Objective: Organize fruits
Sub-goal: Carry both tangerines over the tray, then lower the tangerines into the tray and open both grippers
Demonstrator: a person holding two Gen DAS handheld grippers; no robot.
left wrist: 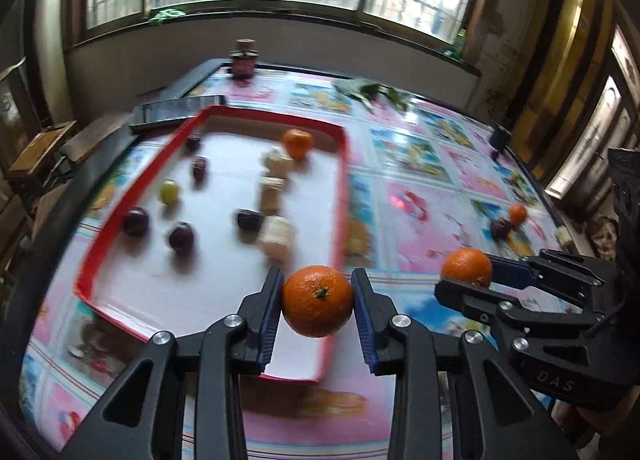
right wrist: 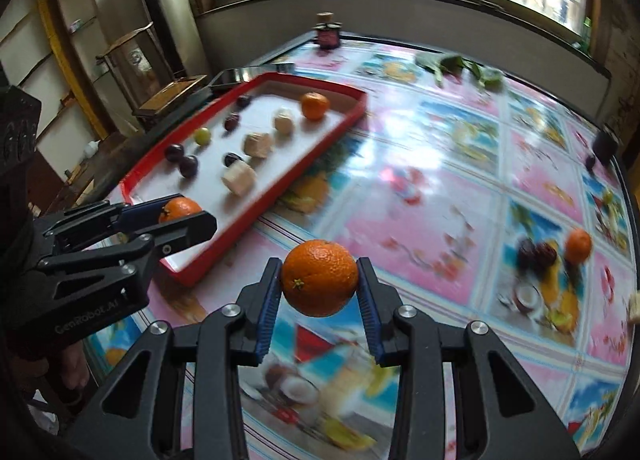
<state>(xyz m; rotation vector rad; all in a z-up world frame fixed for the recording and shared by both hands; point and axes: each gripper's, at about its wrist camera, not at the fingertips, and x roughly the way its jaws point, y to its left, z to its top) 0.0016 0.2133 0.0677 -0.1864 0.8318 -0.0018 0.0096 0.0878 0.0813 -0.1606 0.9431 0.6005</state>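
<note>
left gripper (left wrist: 318, 300): clamped on orange (left wrist: 318, 301), above tray (left wrist: 340, 180) near edge.
right gripper (right wrist: 319, 280): clamped on second orange (right wrist: 319, 278), over table (right wrist: 440, 188).
you: lower near tray orange (left wrist: 298, 143), then release gently.

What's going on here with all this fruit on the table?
A person is sorting fruit with two handheld tongs. The left tongs grip an orange over the near corner of the red tray; the right tongs grip another orange above the table. One more orange and some dark fruit lie on the tablecloth.
</note>
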